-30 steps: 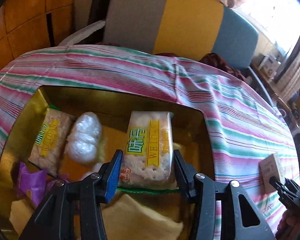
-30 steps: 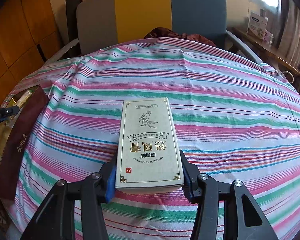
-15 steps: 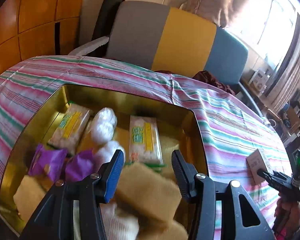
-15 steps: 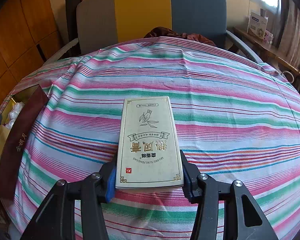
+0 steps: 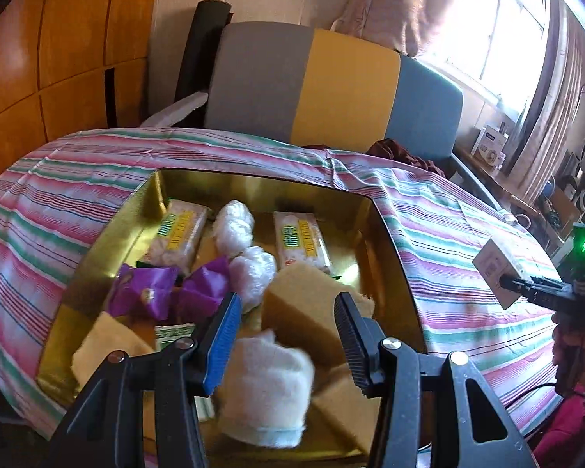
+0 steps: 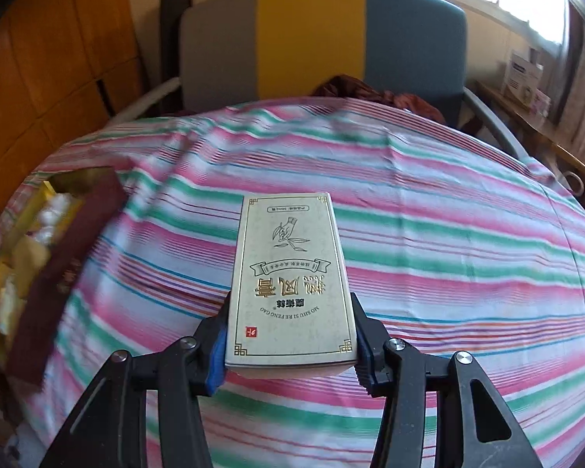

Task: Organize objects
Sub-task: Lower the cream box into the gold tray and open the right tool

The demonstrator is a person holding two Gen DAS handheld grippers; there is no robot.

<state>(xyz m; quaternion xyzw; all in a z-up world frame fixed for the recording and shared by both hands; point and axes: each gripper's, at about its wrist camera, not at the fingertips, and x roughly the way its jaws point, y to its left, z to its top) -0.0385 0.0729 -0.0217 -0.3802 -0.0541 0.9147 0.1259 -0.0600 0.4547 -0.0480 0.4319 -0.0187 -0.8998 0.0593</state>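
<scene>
Between our right gripper (image 6: 290, 345) fingers sits the clamped box (image 6: 290, 277); our left gripper (image 5: 286, 337) gapes empty over the tin (image 5: 394, 257), probably its destination.

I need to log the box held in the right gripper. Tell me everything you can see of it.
The box is a flat, cream rectangular carton that looks like printed card, with a gold border, a leaf drawing, gold Chinese characters and "MO SHU SI RE FENG GAO". It looks closed. The right gripper is shut on its near end, one finger on each long side. It points out level over the striped tablecloth.
</scene>
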